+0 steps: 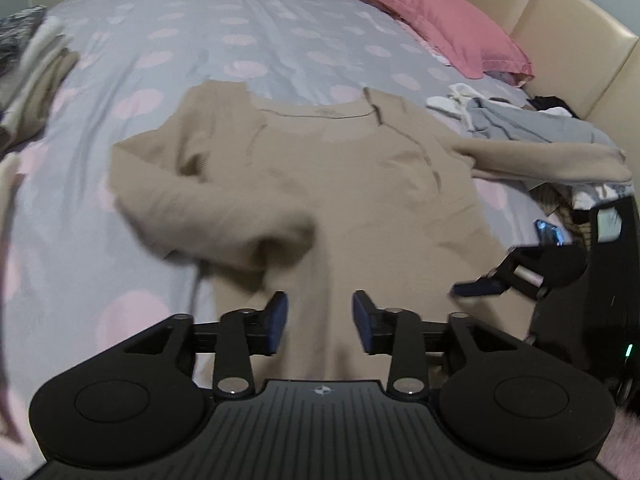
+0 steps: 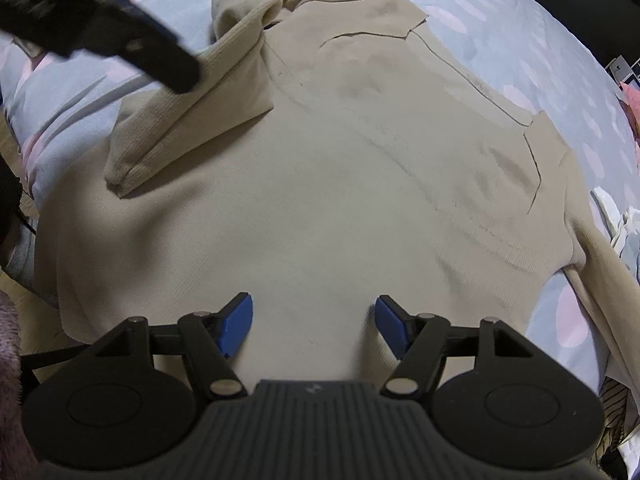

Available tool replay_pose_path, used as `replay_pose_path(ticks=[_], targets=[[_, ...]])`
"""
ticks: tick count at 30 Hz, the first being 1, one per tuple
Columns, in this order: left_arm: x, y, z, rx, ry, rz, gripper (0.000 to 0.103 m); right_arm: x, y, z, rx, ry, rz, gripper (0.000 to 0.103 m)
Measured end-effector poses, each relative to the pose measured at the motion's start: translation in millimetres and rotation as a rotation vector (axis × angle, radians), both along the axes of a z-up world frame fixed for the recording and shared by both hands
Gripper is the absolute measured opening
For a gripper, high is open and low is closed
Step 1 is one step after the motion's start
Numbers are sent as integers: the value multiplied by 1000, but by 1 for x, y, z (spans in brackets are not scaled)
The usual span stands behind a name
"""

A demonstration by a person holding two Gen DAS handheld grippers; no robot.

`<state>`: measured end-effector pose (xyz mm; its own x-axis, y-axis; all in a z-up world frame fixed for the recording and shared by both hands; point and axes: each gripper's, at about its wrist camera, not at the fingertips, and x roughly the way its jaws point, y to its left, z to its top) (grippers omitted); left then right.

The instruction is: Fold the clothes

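Left wrist view: a beige long-sleeved top (image 1: 340,184) lies spread flat on the bed (image 1: 240,32), neckline toward the far side. Its one sleeve (image 1: 208,208) is folded in across the body, while the other sleeve (image 1: 552,160) stretches out sideways over a heap of grey and white clothes (image 1: 512,120). The left tool (image 1: 319,326) hovers over the lower part of the top, its blue-padded fingers (image 1: 276,324) spread apart with nothing between them. The right tool (image 1: 492,286) shows at the right edge of the garment, blurred. A pink pillow (image 1: 444,24) rests by the cream headboard (image 1: 560,40), and a stack of folded pale clothes (image 1: 36,76) sits at the far left of the bed.

From the right wrist view, the top (image 2: 340,168) fills most of the frame on the grey, pink-dotted bed cover (image 2: 540,40). The right tool (image 2: 314,326) is released, fingers (image 2: 236,326) wide apart above the cloth near the hem, gripping nothing. The folded sleeve (image 2: 188,120) lies on the body of the top at upper left, and the left tool's black body (image 2: 100,28) crosses the corner just above it.
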<state>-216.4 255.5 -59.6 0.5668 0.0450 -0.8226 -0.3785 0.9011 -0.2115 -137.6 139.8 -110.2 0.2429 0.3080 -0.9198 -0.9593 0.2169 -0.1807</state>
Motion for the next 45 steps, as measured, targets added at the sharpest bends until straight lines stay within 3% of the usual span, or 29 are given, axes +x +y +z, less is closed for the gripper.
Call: replay_pose_path(ticks=[8, 13, 14, 15, 18, 22, 28, 33, 40, 45], targets=[[-26, 29, -19, -2, 66, 160, 41, -4, 6, 1, -6, -9, 25, 72], [-20, 34, -43, -49, 97, 187, 40, 6, 0, -1, -16, 3, 7, 72], [-17, 33, -49, -60, 106, 186, 35, 5, -1, -2, -17, 7, 2, 72], [-15, 31, -53, -68, 121, 181, 22, 5, -1, -2, -16, 10, -2, 73], [-14, 25, -55, -37, 141, 176, 7, 5, -2, -1, -16, 8, -5, 74], [-25, 29, -32, -60, 81, 196, 4, 4, -1, -1, -18, 1, 2, 74], [-45, 54, 34, 0, -61, 259, 2, 4, 0, 0, -18, -2, 9, 74], [-56, 84, 101, 150, -147, 298, 2, 4, 0, 0, -19, -2, 16, 74], [-75, 151, 165, 376, -122, 483, 2, 7, 1, -1, -19, 10, 2, 74], [-105, 210, 155, 392, -11, 680, 2, 7, 5, -3, -22, 18, -6, 76]])
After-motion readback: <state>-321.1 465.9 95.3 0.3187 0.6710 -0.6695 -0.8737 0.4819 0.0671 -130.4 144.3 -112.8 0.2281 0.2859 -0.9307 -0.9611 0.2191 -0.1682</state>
